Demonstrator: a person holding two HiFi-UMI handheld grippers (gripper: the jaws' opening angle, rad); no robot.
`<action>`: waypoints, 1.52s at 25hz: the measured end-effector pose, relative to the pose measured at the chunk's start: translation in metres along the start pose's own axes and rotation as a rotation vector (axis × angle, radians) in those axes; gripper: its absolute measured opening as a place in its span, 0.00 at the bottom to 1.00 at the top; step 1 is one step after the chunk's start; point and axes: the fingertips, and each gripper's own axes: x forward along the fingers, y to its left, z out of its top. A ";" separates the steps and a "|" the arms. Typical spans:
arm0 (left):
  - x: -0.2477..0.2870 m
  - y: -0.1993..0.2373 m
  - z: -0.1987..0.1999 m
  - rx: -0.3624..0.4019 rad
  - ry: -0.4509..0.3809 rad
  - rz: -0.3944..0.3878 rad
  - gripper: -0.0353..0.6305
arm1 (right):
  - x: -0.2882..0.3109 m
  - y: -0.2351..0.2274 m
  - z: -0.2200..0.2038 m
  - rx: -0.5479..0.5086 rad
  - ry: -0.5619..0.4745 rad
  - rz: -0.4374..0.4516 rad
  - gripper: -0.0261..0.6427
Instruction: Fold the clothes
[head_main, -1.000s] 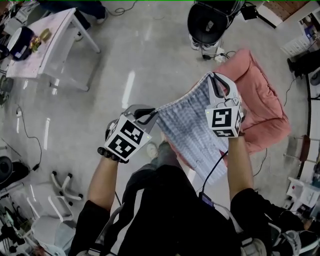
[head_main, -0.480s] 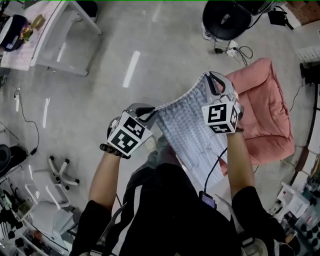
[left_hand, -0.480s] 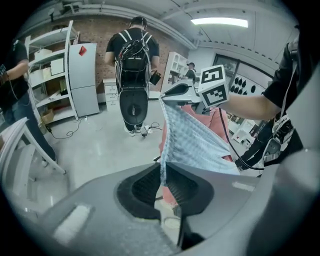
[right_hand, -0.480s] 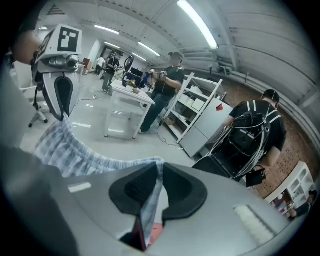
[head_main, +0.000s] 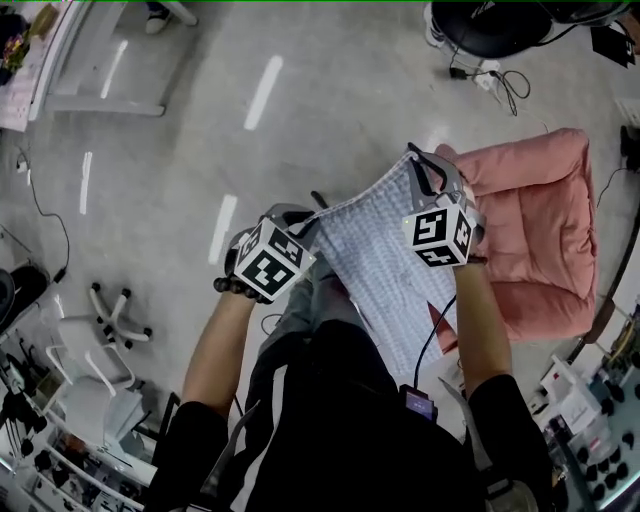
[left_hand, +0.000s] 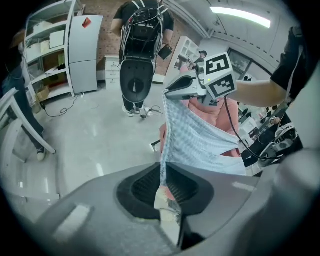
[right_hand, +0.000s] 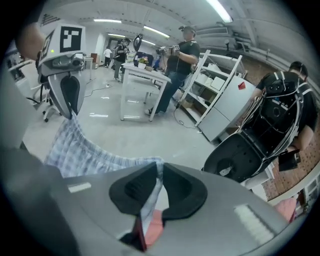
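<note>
Farthest left in the head view, my left gripper (head_main: 305, 218) has its jaws pinched narrow on one upper corner of the checked cloth (head_main: 375, 255). In the left gripper view I see the fabric running straight in between the pads, so that grip is firm. From that corner the top edge of the blue-and-white cloth stretches taut across and climbs toward the right. The rest hangs below it in front of the person's torso and legs. My right gripper (head_main: 420, 165) holds the other upper corner higher up, jaws just as narrow and clamped on the fabric. The right gripper view shows a pinkish-red strip between the pads beside the checked cloth. Further right a pink cushion (head_main: 535, 220) lies on the grey floor (head_main: 330, 110), its near edge hidden behind the cloth and my right arm.
</note>
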 end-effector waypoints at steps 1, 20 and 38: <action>0.009 0.001 -0.005 -0.012 0.009 -0.003 0.12 | 0.007 0.004 -0.009 0.000 0.017 0.019 0.11; 0.072 0.043 -0.058 -0.153 0.065 0.063 0.21 | 0.078 0.062 -0.050 -0.061 0.145 0.249 0.27; 0.004 0.025 -0.026 -0.067 -0.029 0.086 0.23 | 0.005 0.063 0.001 0.092 0.055 0.138 0.26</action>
